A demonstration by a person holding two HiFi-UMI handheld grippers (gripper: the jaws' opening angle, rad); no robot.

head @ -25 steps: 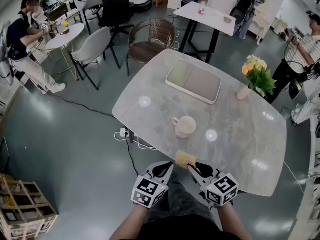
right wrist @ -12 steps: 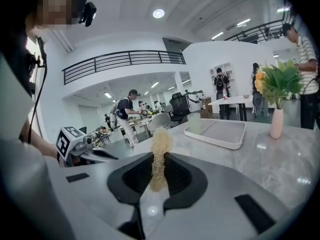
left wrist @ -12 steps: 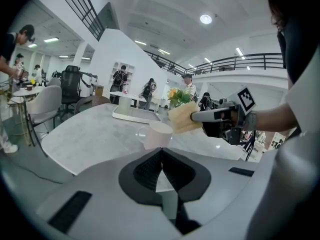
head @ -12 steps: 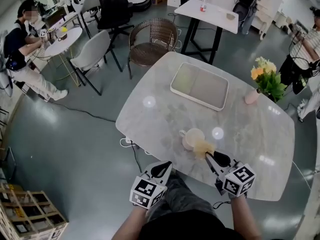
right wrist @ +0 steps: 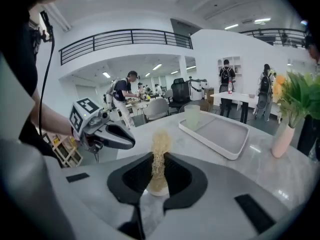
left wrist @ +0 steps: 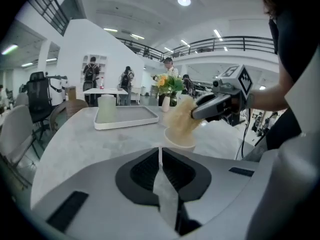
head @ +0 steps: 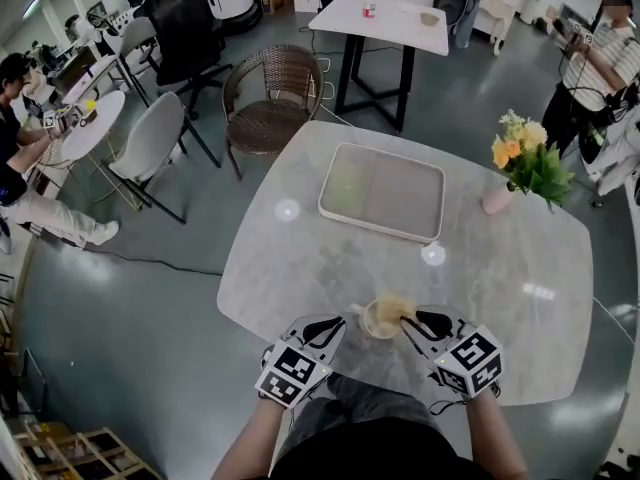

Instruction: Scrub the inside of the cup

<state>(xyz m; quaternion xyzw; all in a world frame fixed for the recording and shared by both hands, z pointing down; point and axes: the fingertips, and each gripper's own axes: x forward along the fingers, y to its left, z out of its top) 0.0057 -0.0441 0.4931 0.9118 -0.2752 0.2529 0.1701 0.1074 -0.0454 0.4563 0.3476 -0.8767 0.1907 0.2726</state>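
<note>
A cream cup (head: 374, 324) stands near the front edge of the marble table (head: 300, 268), its handle to the left. My right gripper (head: 407, 320) is shut on a tan fibrous sponge (head: 392, 308) that sits over the cup's mouth. In the right gripper view the sponge (right wrist: 160, 149) stands pinched between the jaws, with the cup (right wrist: 157, 186) below it. My left gripper (head: 334, 324) is shut and holds nothing, its tips just left of the handle, apart from it. In the left gripper view, the cup (left wrist: 178, 137) and sponge (left wrist: 181, 118) lie straight ahead.
A white tray (head: 390, 193) lies in the middle of the table, with a pale glass (right wrist: 192, 116) on it. A pink vase of flowers (head: 495, 196) stands at the right. Chairs, other tables and people are around the room.
The right gripper carried the sponge from the table's front edge onto the cup's mouth. The left gripper came in from the left to beside the cup's handle.
</note>
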